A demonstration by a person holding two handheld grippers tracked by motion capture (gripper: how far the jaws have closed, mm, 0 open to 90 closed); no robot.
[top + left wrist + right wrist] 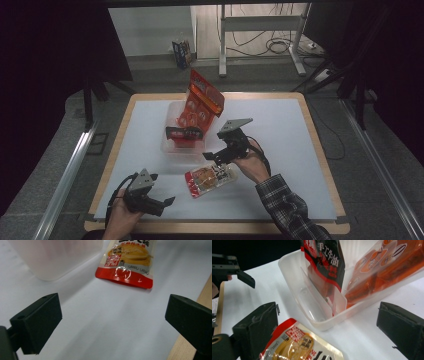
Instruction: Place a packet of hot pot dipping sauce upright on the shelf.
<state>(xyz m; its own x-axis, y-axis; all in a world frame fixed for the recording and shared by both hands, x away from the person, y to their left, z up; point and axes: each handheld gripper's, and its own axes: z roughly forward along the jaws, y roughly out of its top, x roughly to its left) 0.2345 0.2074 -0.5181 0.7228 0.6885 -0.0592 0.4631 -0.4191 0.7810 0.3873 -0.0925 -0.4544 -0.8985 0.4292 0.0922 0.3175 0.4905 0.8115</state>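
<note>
The right gripper [214, 156], mid-frame in the high view, stands spread wide and empty just above the pouch [210, 179], which lies flat at lower centre beside the bin [170, 146]. The pouch looks light, soft and glossy, likely slippery; a sealed edge seems the safest hold. The left gripper [167, 202], lower left, is spread too, holding nothing.

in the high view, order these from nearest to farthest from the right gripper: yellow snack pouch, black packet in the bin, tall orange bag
1. yellow snack pouch, lying just below the right gripper
2. black packet, in the bin's near left part
3. tall orange bag, leaning at the bin's far end
</note>
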